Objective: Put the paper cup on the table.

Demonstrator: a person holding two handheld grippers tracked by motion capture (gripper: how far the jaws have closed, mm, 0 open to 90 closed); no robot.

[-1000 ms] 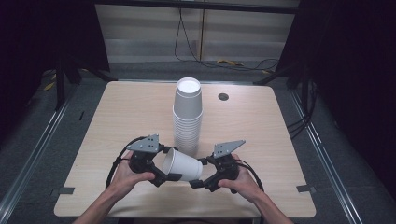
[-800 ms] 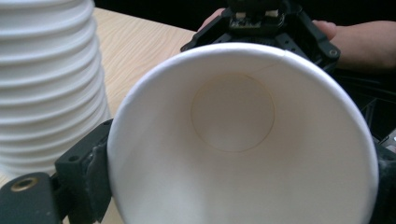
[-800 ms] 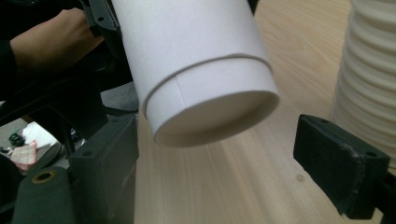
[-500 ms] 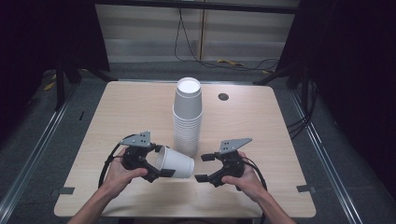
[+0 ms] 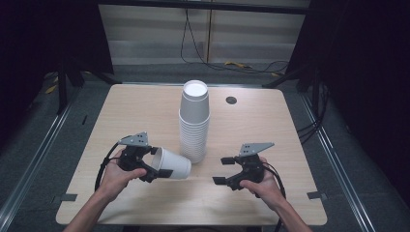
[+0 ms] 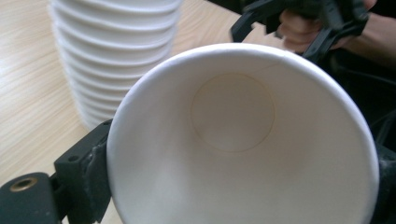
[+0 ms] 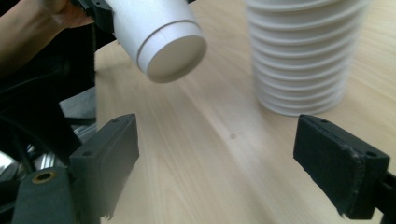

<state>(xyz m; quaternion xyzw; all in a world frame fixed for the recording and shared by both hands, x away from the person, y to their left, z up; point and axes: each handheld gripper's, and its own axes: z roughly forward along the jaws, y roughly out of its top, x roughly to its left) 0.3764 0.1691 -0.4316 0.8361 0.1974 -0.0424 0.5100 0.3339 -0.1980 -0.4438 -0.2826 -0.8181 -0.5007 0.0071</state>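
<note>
The left gripper view is showing the white paper cup's (image 6: 243, 140) hollow inside; the left gripper (image 5: 153, 166) is pinching its rim, the right gripper (image 5: 223, 170) is gaping apart beside it.

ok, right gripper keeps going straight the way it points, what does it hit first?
Probably the single paper cup held sideways in the left gripper. The right gripper, jaws open, aims at its base; bare table lies between. Depth unclear.

Black jaws, grey three-cornered plates (image 5: 136, 139)
</note>
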